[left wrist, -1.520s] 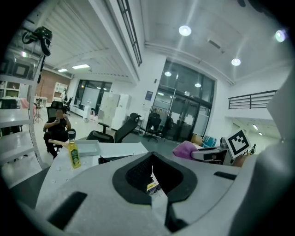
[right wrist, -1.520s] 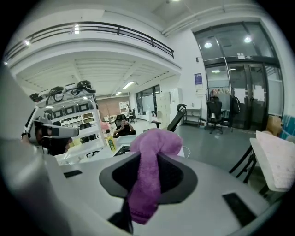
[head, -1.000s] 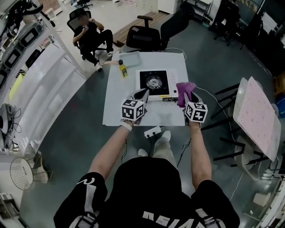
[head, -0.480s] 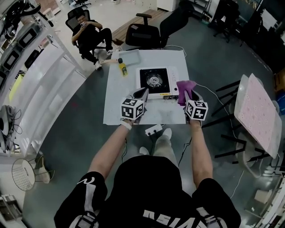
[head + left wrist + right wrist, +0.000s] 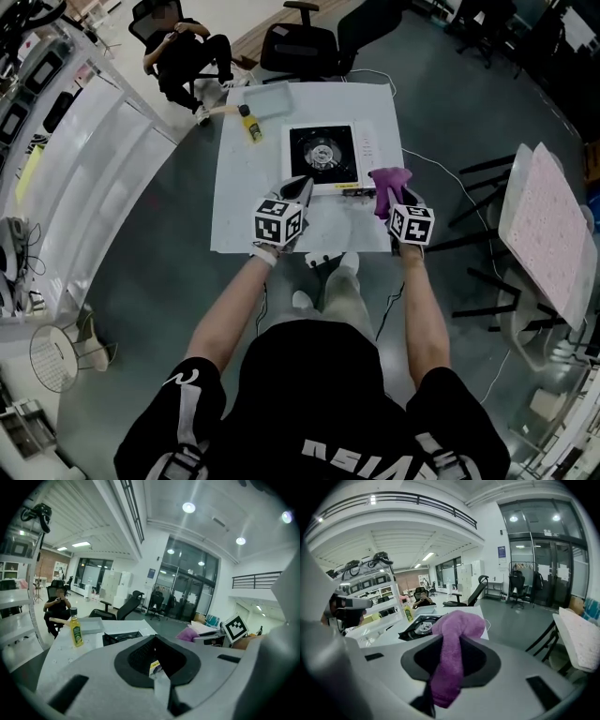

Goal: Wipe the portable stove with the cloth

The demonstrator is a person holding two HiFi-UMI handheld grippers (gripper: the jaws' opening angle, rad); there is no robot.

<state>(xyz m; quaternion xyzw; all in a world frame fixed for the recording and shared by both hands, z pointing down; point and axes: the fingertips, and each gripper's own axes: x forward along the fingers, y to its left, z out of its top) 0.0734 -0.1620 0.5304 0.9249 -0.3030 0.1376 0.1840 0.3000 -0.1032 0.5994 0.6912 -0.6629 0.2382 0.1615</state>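
White bench (image 5: 234, 211) carries the portable stove (image 5: 323, 156). At its four o'clock the right hand-held gripper (image 5: 395, 199) clamps a purple cloth (image 5: 386, 178); the left hand-held gripper (image 5: 301, 184), at seven o'clock, is closed, empty.

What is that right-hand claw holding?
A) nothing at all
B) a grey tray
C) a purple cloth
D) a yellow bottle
C: in the right gripper view the purple cloth is pinched between the jaws of the right claw, while the yellow bottle stands far off, beyond the stove.
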